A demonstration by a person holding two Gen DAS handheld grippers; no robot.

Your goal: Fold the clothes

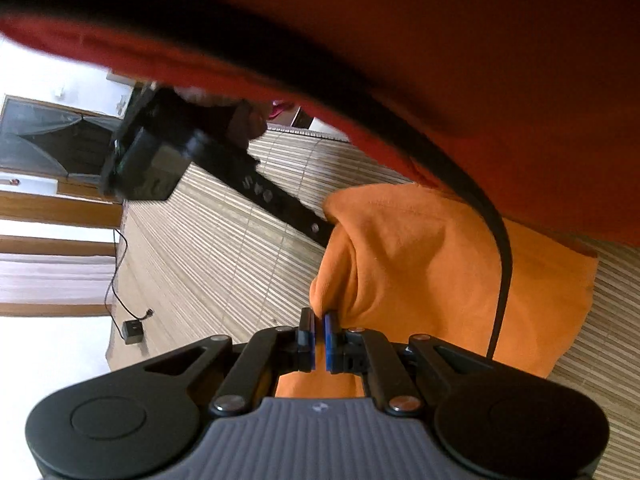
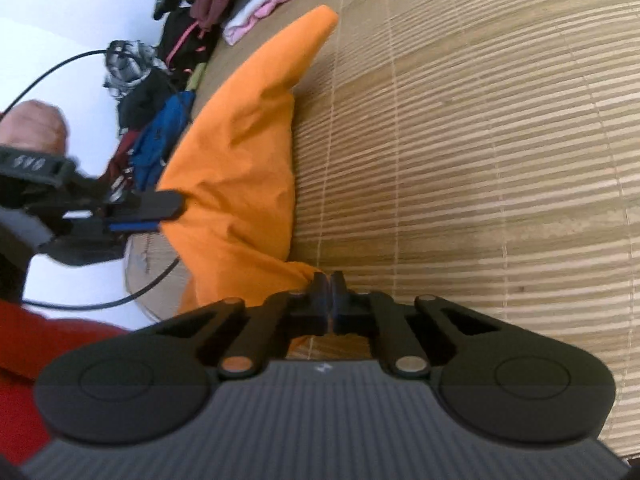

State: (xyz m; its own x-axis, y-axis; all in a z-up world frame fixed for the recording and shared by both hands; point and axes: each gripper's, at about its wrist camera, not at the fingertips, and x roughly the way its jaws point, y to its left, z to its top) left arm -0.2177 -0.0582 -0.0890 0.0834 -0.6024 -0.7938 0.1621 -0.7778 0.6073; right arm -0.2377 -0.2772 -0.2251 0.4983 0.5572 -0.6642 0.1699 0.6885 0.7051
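Note:
An orange garment (image 1: 420, 264) hangs bunched above the woven mat, held up between both grippers. My left gripper (image 1: 319, 318) is shut on a fold of its edge. In the right wrist view the same orange garment (image 2: 236, 152) stretches away in a long drape, and my right gripper (image 2: 330, 280) is shut on its near corner. The left gripper (image 2: 160, 216) shows at the left of that view, pinching the garment's other end. The right gripper's body (image 1: 160, 160) shows in the left wrist view.
A striped woven mat (image 2: 460, 160) covers the floor. A pile of mixed clothes (image 2: 188, 40) lies at the mat's far edge. A black cable (image 1: 504, 272) hangs across the garment. A small black box (image 1: 132, 330) lies on the mat. The person's red top (image 1: 400, 40) fills the upper view.

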